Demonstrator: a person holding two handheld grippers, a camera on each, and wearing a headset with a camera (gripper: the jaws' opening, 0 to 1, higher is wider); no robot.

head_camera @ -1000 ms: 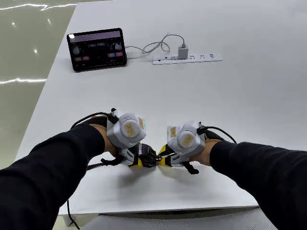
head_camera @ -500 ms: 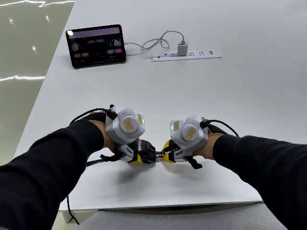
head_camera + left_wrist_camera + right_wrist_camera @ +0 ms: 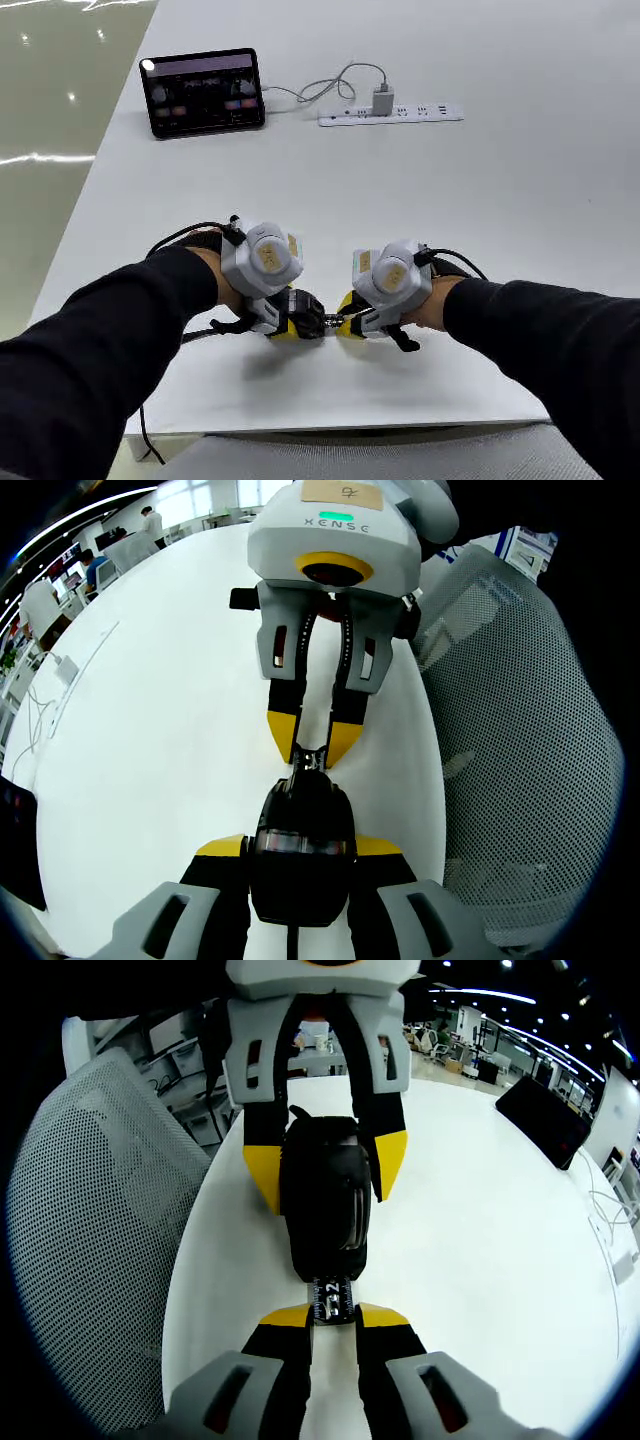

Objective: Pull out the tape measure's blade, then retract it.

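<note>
Left gripper (image 3: 300, 846): jaws narrowed onto the black case of the tape measure (image 3: 300, 815), with a yellow pad (image 3: 224, 846) pressed to each flank. The case is held low over the white bench (image 3: 420, 210); whether it touches the surface cannot be told. Right gripper (image 3: 333, 1317): jaws drawn almost together, pinching the blade (image 3: 332, 1297) near its tip and pointing straight at the left gripper. Blade: a short length is out of the case mouth, dark-faced with pale graduations, the figure 2 legible just ahead of the right gripper's yellow tips. It runs straight from case to jaws. Position: in the head view both grippers sit tip to tip close to the near edge of the bench, about midway along it, the tape measure between them. A hand is behind each gripper, and black sleeves (image 3: 110, 340) come in from the lower corners. A dark lead (image 3: 147, 450) hangs below the near edge on the left. Tablet (image 3: 202, 92): dark, screen lit, near the left edge of the bench, well beyond the grippers. Power strip (image 3: 420, 116): white, lying to the right of the tablet, well apart from the grippers. Charger (image 3: 382, 102): white, plugged into the strip towards its left end. Cable (image 3: 320, 92): pale, looping from the charger towards the tablet. Mesh chair (image 3: 90, 1210): grey, just off the near edge of the bench. Floor (image 3: 50, 150): glossy, beyond the left edge.
</note>
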